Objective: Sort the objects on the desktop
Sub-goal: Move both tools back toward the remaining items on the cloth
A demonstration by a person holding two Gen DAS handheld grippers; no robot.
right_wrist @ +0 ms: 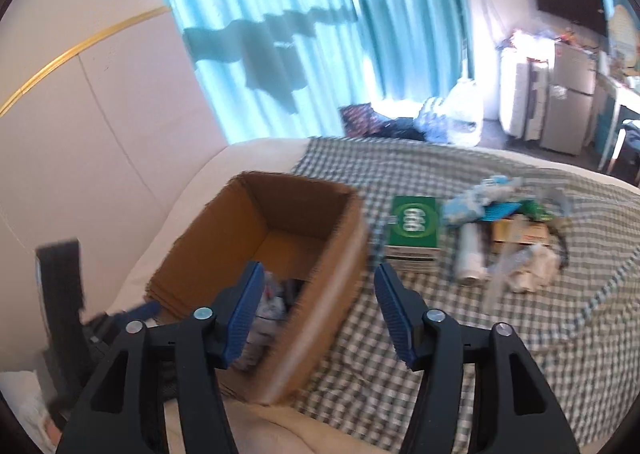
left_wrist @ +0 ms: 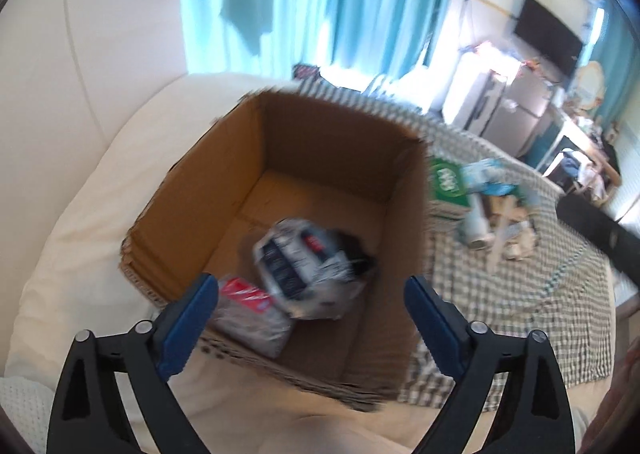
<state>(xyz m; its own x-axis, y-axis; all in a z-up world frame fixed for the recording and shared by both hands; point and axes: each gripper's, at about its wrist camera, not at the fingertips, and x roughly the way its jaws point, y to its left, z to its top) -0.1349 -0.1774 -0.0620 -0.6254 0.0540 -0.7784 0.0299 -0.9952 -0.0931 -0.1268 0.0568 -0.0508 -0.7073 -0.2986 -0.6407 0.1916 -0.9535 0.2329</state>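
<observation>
An open cardboard box stands on a bed. Inside it lie a grey-white plastic packet and a packet with a red label. My left gripper hovers over the box's near edge, jaws wide open and empty. In the right wrist view, my right gripper hangs above the box's right wall, open with nothing between its blue pads. A green box, a white roll and other loose items lie in a pile to the right.
A checked blanket covers the bed's right part. A cream headboard stands at left, teal curtains behind. The left gripper shows dark at the right wrist view's left edge. Furniture stands at far right.
</observation>
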